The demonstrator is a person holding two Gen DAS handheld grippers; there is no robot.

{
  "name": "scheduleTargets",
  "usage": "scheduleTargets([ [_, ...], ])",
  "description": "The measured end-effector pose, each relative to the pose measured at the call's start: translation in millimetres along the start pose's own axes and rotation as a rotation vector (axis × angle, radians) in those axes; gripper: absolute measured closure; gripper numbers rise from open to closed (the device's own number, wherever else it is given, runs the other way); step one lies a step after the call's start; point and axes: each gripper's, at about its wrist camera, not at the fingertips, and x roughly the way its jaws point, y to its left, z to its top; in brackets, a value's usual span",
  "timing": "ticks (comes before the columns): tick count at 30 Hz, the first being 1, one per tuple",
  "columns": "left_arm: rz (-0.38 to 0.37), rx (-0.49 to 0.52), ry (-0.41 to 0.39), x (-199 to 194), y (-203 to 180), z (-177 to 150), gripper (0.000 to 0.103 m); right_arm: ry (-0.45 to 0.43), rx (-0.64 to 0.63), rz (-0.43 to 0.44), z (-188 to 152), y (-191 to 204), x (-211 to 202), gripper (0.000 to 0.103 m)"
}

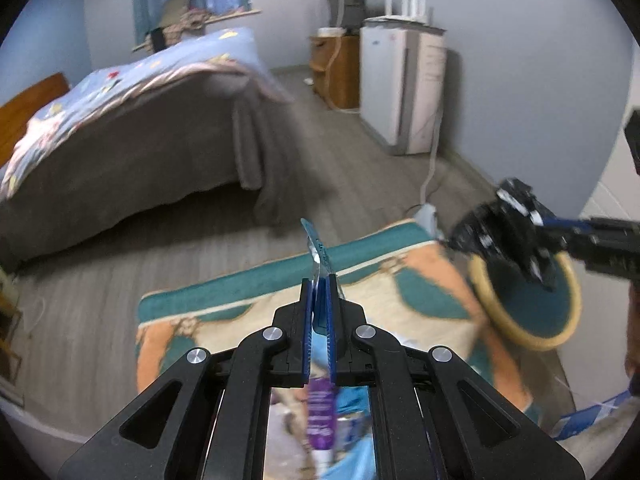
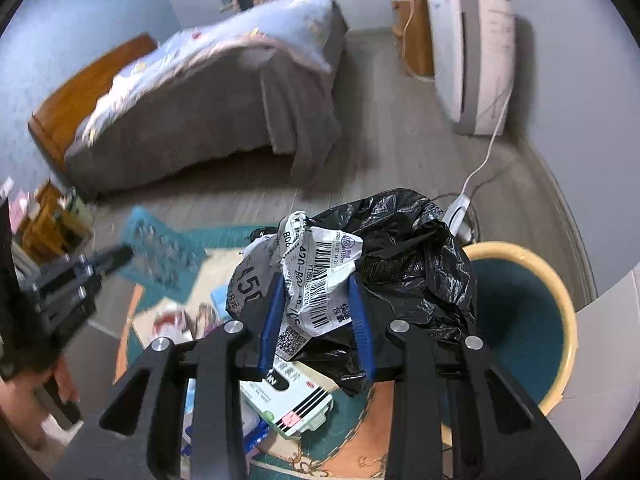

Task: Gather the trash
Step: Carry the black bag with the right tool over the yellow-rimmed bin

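Observation:
My left gripper (image 1: pixel 319 280) is shut on a thin blue plastic wrapper (image 1: pixel 318 248), held edge-on above the patterned rug (image 1: pixel 240 292). My right gripper (image 2: pixel 316 280) is shut on a crumpled black plastic bag with a white barcode label (image 2: pixel 324 276). It holds the bag up beside the round bin (image 2: pixel 532 312), yellow-rimmed with a teal inside. In the left wrist view the black bag (image 1: pixel 508 232) hangs over the bin (image 1: pixel 528 308). The left gripper and its blue wrapper (image 2: pixel 160 248) show blurred at the left of the right wrist view.
More litter lies on the rug: a white-green box (image 2: pixel 288 400), blue packets (image 2: pixel 256 440) and a purple wrapper (image 1: pixel 320 412). A bed (image 1: pixel 132 132) stands behind, a white appliance (image 1: pixel 404 88) and a wooden cabinet (image 1: pixel 336 68) by the right wall, and a white cable (image 2: pixel 484 156) on the floor.

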Motion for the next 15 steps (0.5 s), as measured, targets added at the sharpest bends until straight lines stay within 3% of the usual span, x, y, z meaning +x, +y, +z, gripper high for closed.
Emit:
scheduleTargets([
  [8,-0.117,0.109,-0.046,-8,-72,20,0.096,-0.076,0.095,-0.053,10,-50,-27,0.071],
  [15,-0.228,0.160,-0.014,9,-128,27,0.096,-0.089,0.200,-0.130,7,-107,-41,0.071],
])
